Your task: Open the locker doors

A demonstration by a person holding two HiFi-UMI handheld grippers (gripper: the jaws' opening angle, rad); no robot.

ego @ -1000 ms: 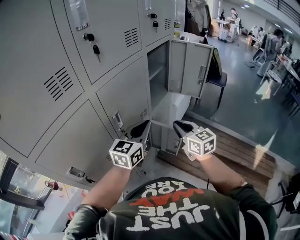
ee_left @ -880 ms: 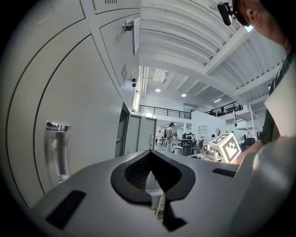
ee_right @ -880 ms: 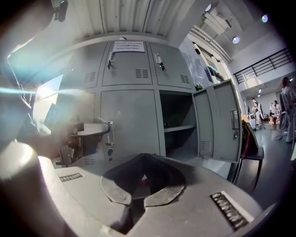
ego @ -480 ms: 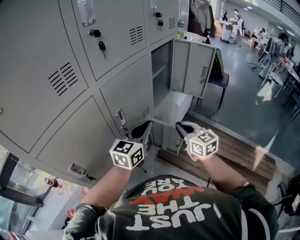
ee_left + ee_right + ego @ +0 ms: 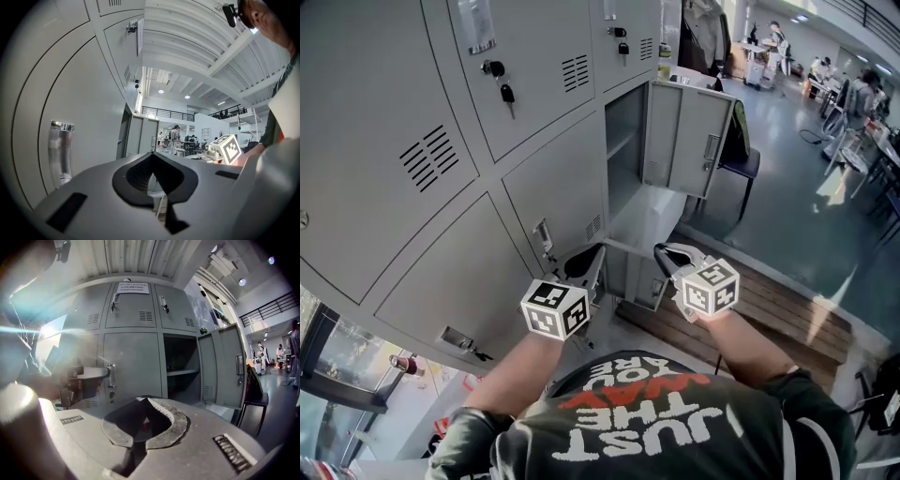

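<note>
A bank of grey lockers (image 5: pixel 441 159) fills the left of the head view. One middle locker (image 5: pixel 619 141) stands open, its door (image 5: pixel 689 141) swung out to the right. The door to its left (image 5: pixel 553 187) is closed, with a metal handle (image 5: pixel 542 234). My left gripper (image 5: pixel 581 262) is shut and empty, just below that handle, which shows as a handle (image 5: pixel 61 150) on the left of the left gripper view. My right gripper (image 5: pixel 670 253) is shut on nothing, in front of the open column. The right gripper view shows the closed door's handle (image 5: pixel 110 376) and the open door (image 5: pixel 225 364).
Keys hang in the upper doors (image 5: pixel 506 94). A lower door has a handle (image 5: pixel 455 342) near my left arm. A wooden bench (image 5: pixel 769 300) lies low on the right, a chair (image 5: pixel 736 155) stands behind the open door, and people (image 5: pixel 862 89) are far off in the hall.
The head view has swung slightly, so the lockers sit a little further right. Both grippers hold their places.
</note>
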